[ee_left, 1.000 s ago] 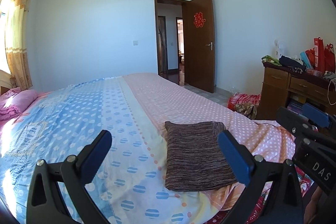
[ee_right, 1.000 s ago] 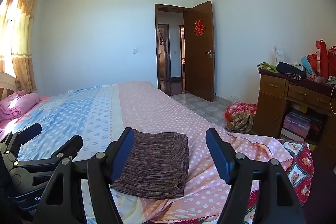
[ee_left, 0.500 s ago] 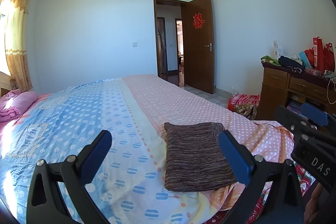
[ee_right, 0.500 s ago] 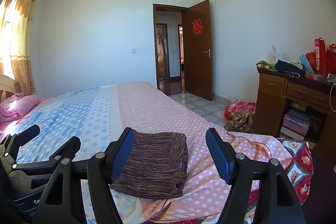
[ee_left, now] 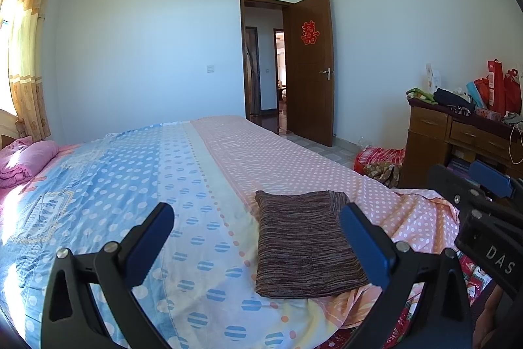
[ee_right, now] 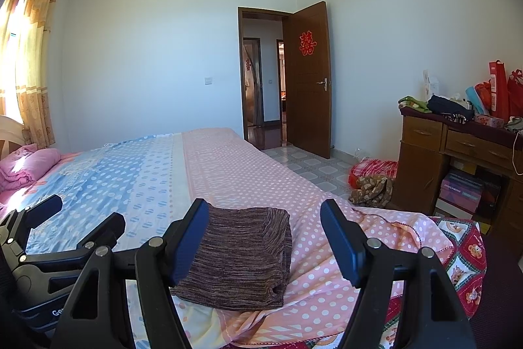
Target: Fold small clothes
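Note:
A brown striped knitted garment [ee_left: 304, 246] lies folded into a neat rectangle near the foot edge of the bed; it also shows in the right wrist view [ee_right: 242, 257]. My left gripper [ee_left: 256, 237] is open and empty, held above the bed in front of the garment. My right gripper [ee_right: 264, 239] is open and empty, also held back above the bed's foot edge. Each gripper shows at the side of the other's view: the right one [ee_left: 483, 208] and the left one [ee_right: 62, 237].
The bed has a blue and pink dotted sheet [ee_left: 137, 185]. A pink bundle [ee_left: 23, 159] lies at the far left. A wooden dresser [ee_right: 457, 159] with bags stands right. Cloth bundles [ee_right: 372, 182] lie on the floor by the open door [ee_right: 307, 80].
Both views have shifted very slightly; the grippers stay open and the folded garment has not moved.

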`<state>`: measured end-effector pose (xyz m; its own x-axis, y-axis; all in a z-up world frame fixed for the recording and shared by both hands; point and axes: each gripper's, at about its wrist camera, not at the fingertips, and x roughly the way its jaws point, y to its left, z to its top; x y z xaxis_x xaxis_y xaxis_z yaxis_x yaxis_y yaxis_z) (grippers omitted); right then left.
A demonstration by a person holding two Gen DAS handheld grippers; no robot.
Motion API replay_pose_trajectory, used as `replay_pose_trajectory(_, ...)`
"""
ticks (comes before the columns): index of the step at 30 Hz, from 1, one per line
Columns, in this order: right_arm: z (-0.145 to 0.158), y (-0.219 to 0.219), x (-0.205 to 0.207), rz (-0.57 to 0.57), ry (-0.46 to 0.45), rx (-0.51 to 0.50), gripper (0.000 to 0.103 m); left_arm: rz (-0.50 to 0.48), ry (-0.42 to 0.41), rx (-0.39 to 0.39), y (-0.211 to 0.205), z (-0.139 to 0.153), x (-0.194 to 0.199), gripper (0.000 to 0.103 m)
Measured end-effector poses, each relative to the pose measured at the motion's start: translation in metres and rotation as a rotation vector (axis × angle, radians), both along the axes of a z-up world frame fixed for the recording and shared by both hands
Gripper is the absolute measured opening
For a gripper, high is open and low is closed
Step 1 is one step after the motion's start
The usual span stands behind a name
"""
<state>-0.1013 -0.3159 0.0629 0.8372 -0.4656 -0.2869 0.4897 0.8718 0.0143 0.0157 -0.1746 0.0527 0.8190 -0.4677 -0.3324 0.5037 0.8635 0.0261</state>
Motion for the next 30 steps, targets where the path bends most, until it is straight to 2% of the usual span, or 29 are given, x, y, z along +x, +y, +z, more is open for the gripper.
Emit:
replay_pose_trajectory(16, 0.001, -0.001, -0.002, -0.004, -0.004, -0.002, 0.072, 0.006, -0.003, 0.004, -0.001, 0.000, -0.001, 0.103)
replay_pose_trajectory(23, 0.003, 0.000, -0.004, -0.009, -0.005, 0.001, 0.072, 0.012, 0.030, 0.026, -0.005, 0.000, 0.005, 0.103)
replay_pose_trajectory(30, 0.003, 0.000, -0.004, -0.010, -0.005, 0.001, 0.072, 0.023, 0.048, -0.015, 0.001, 0.002, 0.009, 0.103)
